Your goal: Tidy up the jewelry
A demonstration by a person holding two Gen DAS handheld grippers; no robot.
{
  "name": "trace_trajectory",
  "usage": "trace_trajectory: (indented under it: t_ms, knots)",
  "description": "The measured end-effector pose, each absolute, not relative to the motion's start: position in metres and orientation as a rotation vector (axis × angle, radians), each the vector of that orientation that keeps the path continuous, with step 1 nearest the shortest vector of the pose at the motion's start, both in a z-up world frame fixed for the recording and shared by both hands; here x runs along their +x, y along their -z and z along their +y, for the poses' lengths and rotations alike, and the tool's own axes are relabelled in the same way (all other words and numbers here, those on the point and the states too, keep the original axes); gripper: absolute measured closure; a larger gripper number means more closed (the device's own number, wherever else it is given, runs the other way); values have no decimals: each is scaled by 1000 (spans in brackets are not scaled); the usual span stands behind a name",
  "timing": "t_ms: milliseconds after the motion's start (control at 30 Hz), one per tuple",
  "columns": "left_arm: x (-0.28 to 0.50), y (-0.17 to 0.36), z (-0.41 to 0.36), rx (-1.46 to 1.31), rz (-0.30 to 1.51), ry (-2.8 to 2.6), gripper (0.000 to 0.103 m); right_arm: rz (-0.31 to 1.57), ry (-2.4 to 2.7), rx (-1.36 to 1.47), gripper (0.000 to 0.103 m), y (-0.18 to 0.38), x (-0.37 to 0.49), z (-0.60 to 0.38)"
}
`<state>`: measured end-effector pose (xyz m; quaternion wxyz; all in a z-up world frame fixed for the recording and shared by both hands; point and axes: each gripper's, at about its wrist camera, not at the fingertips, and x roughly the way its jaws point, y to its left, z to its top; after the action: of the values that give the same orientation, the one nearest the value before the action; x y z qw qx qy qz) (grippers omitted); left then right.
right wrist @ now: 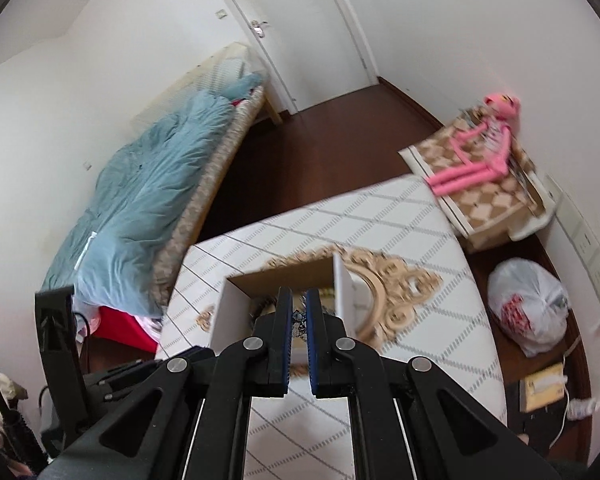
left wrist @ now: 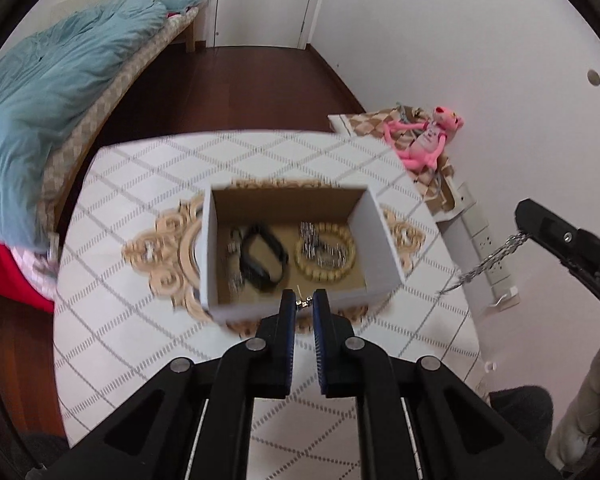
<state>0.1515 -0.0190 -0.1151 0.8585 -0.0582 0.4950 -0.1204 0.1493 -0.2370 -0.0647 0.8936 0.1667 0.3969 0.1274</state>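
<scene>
Box [left wrist: 300,248] of white card sits on the table [left wrist: 140,360], holding one black band [left wrist: 262,258], one bead bracelet [left wrist: 325,256]. Only the left wrist view shows them, plus the silver chain [left wrist: 488,258] strung from the left gripper [left wrist: 304,302] rightward to the right gripper [right wrist: 299,315]; both are clamped on it.

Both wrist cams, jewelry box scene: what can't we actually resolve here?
- Chain, left wrist view: its run between the right gripper and the left gripper fades out, too thin and blurred to follow.
- Box contents, right wrist view: hidden by the right gripper's own fingers and the box walls.
- Silver pieces inside the bead bracelet, left wrist view: motion blur, type unreadable.
- Mirror: mostly under the box.
</scene>
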Motion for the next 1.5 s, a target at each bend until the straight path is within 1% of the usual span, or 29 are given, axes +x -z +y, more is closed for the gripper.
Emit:
trace_trajectory:
  t_ms: [133,333,533,567,633,767,967,1033,1100,1133,1167,1200,1233,1267,1300,1367,1400,1433,1467,1500]
  knots:
    - [186,113,-10,-133,1066,261,97,853,-304,311,97,65,181,-216]
    - [233,138,0,-151,1163,270,97,959,-335,289,97,93,230,-190]
    - [253,159,0,-164,1248,281,97,1034,-337,290,97,117,260,-184]
    - [256,162,1,-162,1264,268,95,1047,-336,291,96,121,265,-184]
    - [259,165,1,-151,1284,238,94,1070,-339,283,96,127,272,-182]
    - [263,164,3,-158,1294,224,94,1131,-343,275,96,142,283,-180]
    - [264,152,10,-122,1250,148,91,1202,-324,226,95,151,295,-175]
    - [262,147,14,-100,1231,109,81,1212,-307,209,95,151,298,-175]
    - [259,143,19,-93,1215,75,39,1212,-283,186,95,149,300,-177]
    - [256,141,22,-95,1203,64,33,1213,-275,178,95,148,299,-179]
    - [254,139,25,-96,1192,51,32,1212,-266,171,93,146,299,-179]
    - [251,139,27,-91,1188,38,32,1215,-253,158,84,146,298,-180]
    - [249,140,29,-92,1192,30,32,1217,-246,152,78,145,298,-181]
    - [247,141,30,-93,1196,23,32,1220,-234,141,64,145,296,-182]
    - [243,142,32,-91,1198,12,32,1220,-220,130,58,144,293,-184]
    - [236,142,33,-75,1190,-13,31,1214,-196,99,53,143,287,-183]
    - [233,143,33,-63,1187,-27,24,1213,-183,80,45,143,283,-182]
    - [230,144,33,-54,1183,-40,18,1212,-169,62,38,143,279,-181]
    - [226,144,33,-50,1178,-46,11,1212,-153,48,24,145,272,-181]
    - [222,145,32,-43,1175,-50,11,1214,-143,40,17,147,267,-181]
